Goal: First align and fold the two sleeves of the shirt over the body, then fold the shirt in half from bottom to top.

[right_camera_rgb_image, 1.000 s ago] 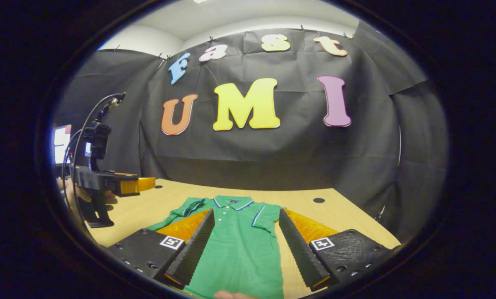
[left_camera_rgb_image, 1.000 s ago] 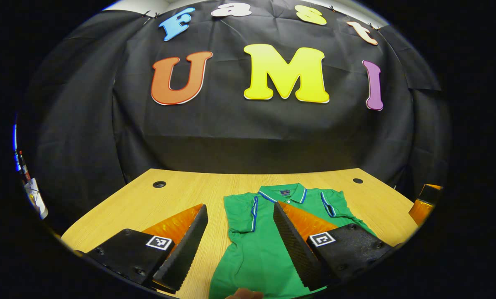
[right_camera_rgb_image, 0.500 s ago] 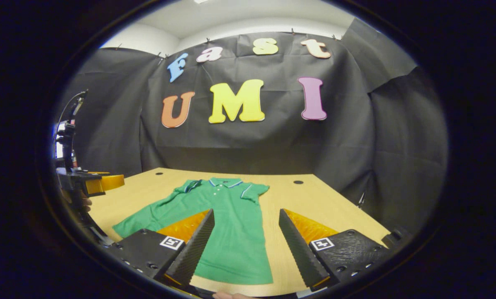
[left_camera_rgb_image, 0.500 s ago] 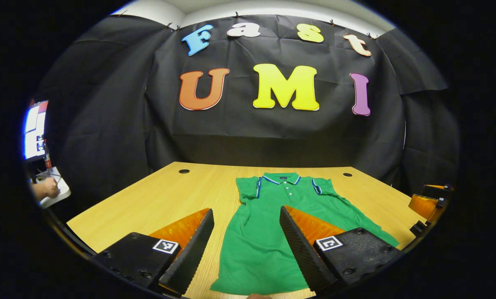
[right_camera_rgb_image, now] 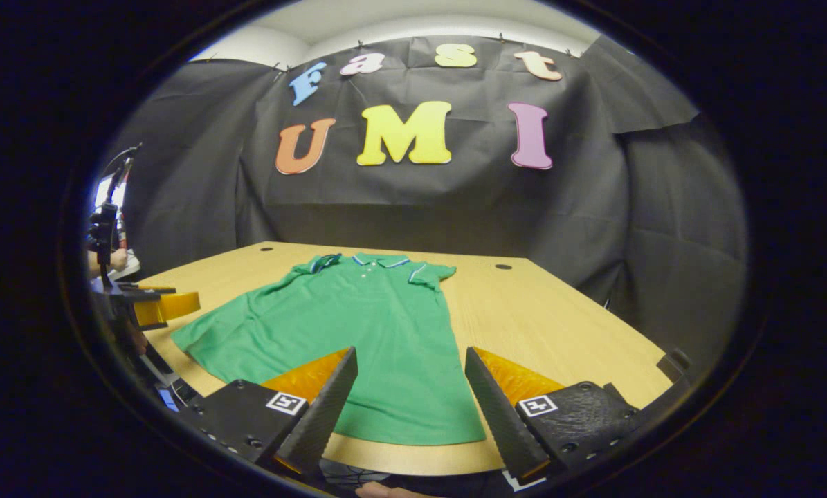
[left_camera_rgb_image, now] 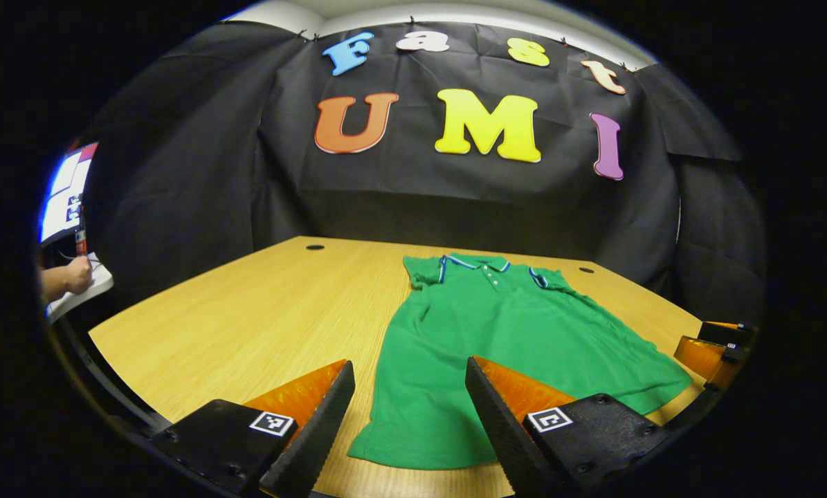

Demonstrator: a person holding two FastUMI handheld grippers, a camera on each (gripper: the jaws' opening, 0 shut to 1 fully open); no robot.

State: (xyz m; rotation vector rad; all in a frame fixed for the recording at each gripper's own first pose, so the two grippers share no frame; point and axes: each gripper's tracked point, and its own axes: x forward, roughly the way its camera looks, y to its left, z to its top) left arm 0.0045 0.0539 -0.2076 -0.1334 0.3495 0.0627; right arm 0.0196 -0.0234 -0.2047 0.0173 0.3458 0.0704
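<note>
In the left gripper view, a green polo shirt (left_camera_rgb_image: 517,346) lies flat on a light wooden table (left_camera_rgb_image: 247,325), face up, collar toward the booth's black back wall (left_camera_rgb_image: 455,200) and hem toward the table's near edge. The collar and the sleeve cuffs carry blue-and-white trim, and a short button placket runs down from the neck. Both short sleeves are folded in over the body, their cuffs lying close beside the collar, while the lower body flares out wide toward the hem, with soft creases across the cloth. The left gripper (left_camera_rgb_image: 406,415) hangs above the table's near edge just short of the hem, fingers spread wide and holding nothing. Past the shirt's far side, the other gripper juts in at the table's edge. Well away from the shirt, beyond the table's other side, a person's hand (left_camera_rgb_image: 74,275) rests by a white object.

In the right gripper view, the same shirt (right_camera_rgb_image: 358,332) stretches from the near edge of the table (right_camera_rgb_image: 558,325) toward the back wall, hem nearest the camera and one lower corner reaching out sideways. The right gripper (right_camera_rgb_image: 410,404) hovers over the hem, fingers wide apart, gripping nothing. Beyond the shirt's outstretched corner, the left gripper (right_camera_rgb_image: 160,304) pokes in over the table's edge.
</note>
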